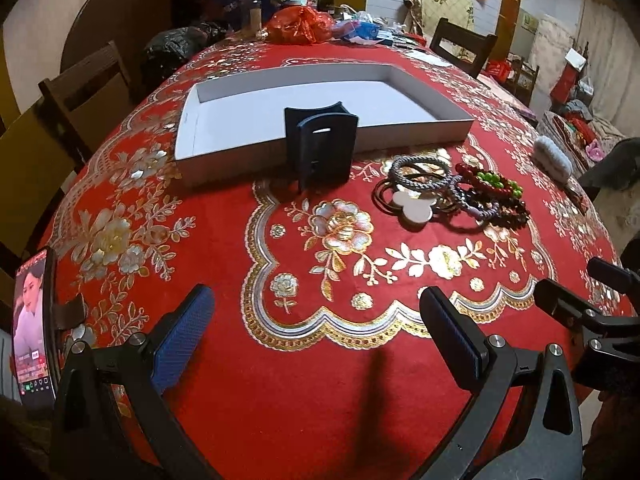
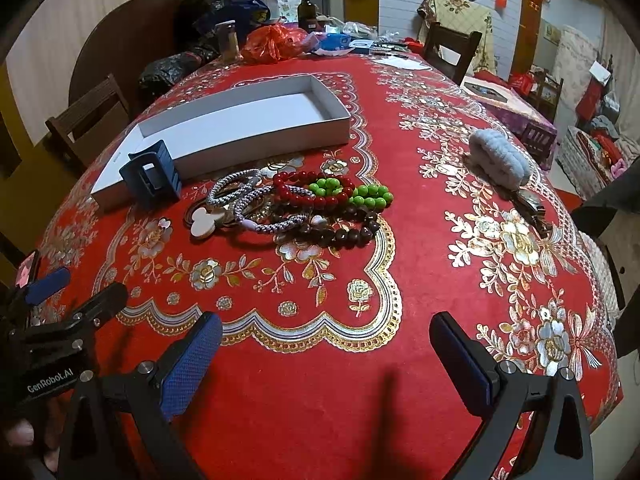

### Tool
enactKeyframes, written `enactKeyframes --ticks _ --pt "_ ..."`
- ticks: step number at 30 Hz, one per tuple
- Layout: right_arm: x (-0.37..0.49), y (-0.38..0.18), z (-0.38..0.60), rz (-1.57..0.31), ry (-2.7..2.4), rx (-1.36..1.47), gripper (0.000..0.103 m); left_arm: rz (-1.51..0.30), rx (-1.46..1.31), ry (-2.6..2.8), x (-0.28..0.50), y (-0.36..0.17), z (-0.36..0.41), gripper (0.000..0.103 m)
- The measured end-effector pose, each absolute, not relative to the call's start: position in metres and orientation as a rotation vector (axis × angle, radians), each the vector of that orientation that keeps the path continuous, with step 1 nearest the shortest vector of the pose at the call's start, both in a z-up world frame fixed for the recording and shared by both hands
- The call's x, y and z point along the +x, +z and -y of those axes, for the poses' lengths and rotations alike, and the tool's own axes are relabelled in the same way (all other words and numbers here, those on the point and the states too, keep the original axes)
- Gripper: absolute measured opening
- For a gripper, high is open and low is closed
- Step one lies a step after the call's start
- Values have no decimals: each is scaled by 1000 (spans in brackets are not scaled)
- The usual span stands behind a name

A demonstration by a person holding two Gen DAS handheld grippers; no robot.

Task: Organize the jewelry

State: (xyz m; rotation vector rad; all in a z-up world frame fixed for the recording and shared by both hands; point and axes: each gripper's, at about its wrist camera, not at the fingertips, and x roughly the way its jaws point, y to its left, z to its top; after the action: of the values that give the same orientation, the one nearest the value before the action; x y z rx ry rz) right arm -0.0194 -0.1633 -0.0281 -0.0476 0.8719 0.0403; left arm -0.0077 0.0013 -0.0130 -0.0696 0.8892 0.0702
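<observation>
A pile of jewelry [image 2: 296, 204] lies on the red tablecloth: bead bracelets in red, green and dark brown, grey woven hair ties and a white flower-shaped piece. It also shows in the left wrist view [image 1: 452, 192]. A shallow white tray [image 1: 452, 124] sits just behind it, seen too in the right wrist view [image 2: 280, 136]. A dark blue hair claw clip [image 1: 320, 148] stands against the tray's front wall [image 2: 154, 176]. A fluffy grey hair clip [image 2: 498, 160] lies to the right. My left gripper [image 1: 316, 312] and right gripper [image 2: 326, 340] are open and empty, near the table's front edge.
A phone [image 1: 32, 328] with a lit screen stands at the left edge. Bags, a bottle [image 2: 307, 8] and a jar [image 1: 251, 16] crowd the table's far end. Wooden chairs [image 1: 92, 84] stand at the left and far right.
</observation>
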Motion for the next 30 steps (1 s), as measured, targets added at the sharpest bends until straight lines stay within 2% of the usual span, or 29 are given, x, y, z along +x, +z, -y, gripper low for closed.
enactKeyframes --ticks 30 --pt "-21 -26 163 -868 44 -43 103 -901 -155 86 -11 -17 -9 103"
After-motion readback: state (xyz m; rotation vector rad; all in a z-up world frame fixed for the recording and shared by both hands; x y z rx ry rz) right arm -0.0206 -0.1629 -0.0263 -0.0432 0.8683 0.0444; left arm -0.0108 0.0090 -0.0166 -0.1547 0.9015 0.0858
